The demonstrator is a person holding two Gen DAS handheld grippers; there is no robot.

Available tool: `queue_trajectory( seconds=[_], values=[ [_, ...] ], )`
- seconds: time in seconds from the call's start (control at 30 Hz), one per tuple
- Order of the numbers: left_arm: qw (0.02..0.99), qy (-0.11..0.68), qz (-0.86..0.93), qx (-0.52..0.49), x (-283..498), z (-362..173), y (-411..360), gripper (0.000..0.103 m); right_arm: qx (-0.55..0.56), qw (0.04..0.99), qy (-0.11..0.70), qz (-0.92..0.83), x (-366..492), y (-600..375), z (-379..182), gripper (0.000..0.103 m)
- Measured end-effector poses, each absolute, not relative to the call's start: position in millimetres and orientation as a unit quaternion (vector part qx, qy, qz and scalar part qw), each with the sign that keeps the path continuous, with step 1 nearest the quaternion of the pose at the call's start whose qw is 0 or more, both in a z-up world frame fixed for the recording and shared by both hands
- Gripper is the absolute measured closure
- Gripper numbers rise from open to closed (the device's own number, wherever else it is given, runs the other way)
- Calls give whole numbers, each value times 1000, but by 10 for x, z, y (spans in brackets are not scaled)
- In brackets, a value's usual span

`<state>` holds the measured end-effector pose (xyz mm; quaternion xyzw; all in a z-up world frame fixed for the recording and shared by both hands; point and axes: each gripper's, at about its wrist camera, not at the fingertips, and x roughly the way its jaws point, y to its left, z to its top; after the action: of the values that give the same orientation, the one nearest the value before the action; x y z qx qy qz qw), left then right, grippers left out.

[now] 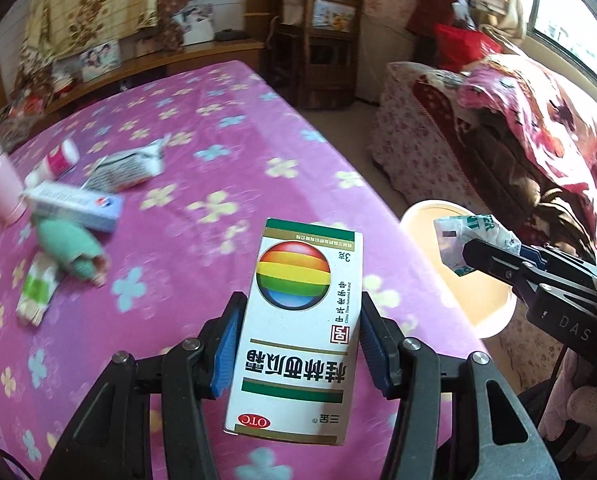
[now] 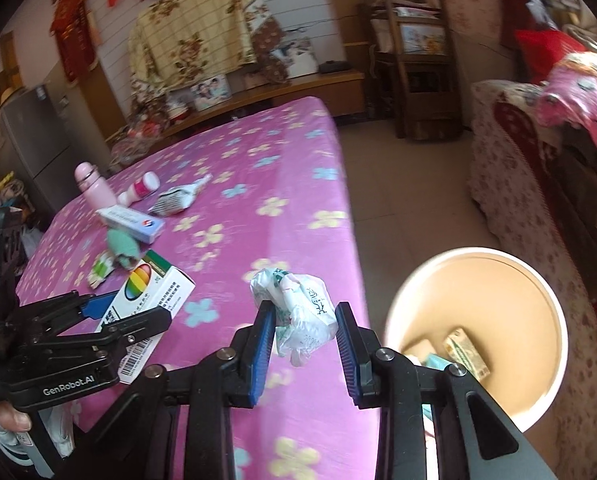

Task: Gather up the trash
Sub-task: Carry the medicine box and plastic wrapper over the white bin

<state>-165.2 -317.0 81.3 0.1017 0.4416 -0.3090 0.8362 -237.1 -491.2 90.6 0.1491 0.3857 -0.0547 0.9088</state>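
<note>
My left gripper [image 1: 303, 308] is shut on a white medicine box [image 1: 294, 360] with a rainbow ball, held over the magenta flowered bedspread [image 1: 202, 152]. In the right wrist view the same gripper [image 2: 134, 310] and box [image 2: 154, 290] sit at lower left. My right gripper [image 2: 305, 332] is shut on a crumpled plastic wrapper [image 2: 306, 300] near the bed's edge; the left wrist view shows that wrapper [image 1: 468, 240] over the bin. The cream bin [image 2: 478, 276] stands on the floor beside the bed, with several cartons [image 2: 464, 352] at its bottom.
On the bedspread lie a pink bottle [image 2: 92, 188], a small white-and-pink bottle [image 2: 140, 190], a crumpled printed wrapper [image 2: 178, 198], a toothpaste box [image 2: 132, 222], a green knitted piece [image 2: 124, 248] and a green-white packet [image 2: 100, 268]. A floral sofa [image 2: 510, 168] stands behind the bin.
</note>
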Motion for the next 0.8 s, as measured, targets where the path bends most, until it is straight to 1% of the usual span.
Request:
queue_trajectory(
  seconds=[0.5, 0.67, 0.8],
  values=[
    [809, 438, -373, 124, -1838, 817, -4086, 47, 209, 886, 387, -147, -2746, -5820, 720, 69],
    [801, 439, -386, 132, -1886, 783, -4346, 47, 235, 878, 381, -173, -2832, -6053, 647, 69],
    [795, 440, -394, 138, -1912, 744, -4525, 47, 236, 874, 380, -189, -2884, -6149, 614, 69]
  ],
)
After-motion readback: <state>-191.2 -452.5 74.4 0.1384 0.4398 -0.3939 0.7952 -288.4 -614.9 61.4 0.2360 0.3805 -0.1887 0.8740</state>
